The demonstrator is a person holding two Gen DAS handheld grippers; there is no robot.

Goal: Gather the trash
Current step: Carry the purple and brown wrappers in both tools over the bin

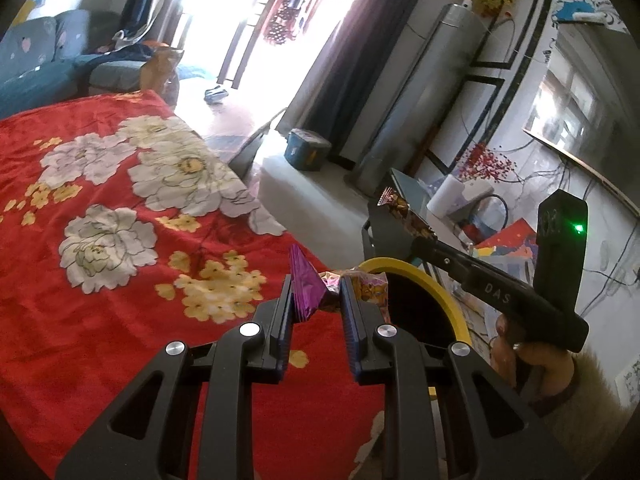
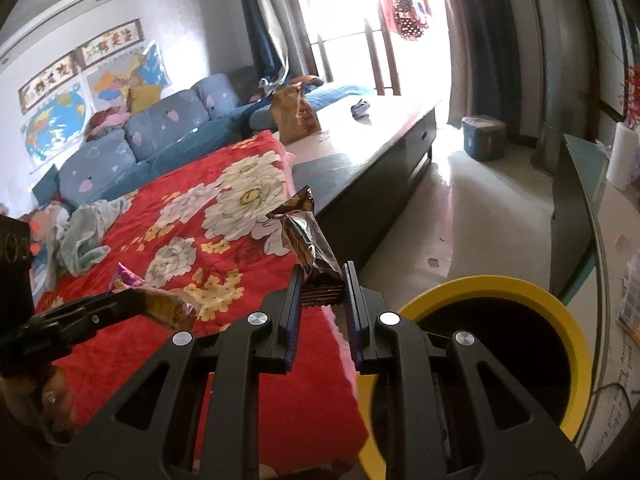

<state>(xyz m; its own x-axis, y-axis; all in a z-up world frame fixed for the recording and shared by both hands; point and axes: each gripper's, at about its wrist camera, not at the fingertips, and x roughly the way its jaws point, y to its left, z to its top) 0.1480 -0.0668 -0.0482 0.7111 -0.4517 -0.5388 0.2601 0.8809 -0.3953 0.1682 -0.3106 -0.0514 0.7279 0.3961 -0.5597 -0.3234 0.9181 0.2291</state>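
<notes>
Two handheld grippers, each closed on a piece of trash, near a yellow-rimmed bin [image 2: 496, 292] standing beside a low table draped in a red floral blanket [image 1: 100, 280].

Left gripper [image 1: 316, 300]: jaws narrowed onto a crinkled purple-and-gold foil wrapper [image 1: 306, 284], pads pressing its sides, purple end poking up above the fingertips. Seen from the left wrist, bin rim [image 1: 436, 284] just right of and slightly beyond this load, mostly hidden behind the right-hand finger.

Right gripper [image 2: 322, 292]: jaws nearly closed on the lower end of a brown foil snack bar wrapper [image 2: 308, 236], long axis standing up and leaning left away from the fingers, crimped end uppermost. Seen from the right wrist, dark bin mouth low and to the right, close by, partly under the right finger.

Deciding relation, as a judgement: bin lay to the right of both loads, and the right gripper looked nearer, so likely the first to release; left one still over the blanket edge.

Readable writing: "DAS" on the right gripper's body in the left-wrist view; partial digits, perhaps "002", on the left gripper's block. Framed wall calligraphy and wrapper print too small to read.
</notes>
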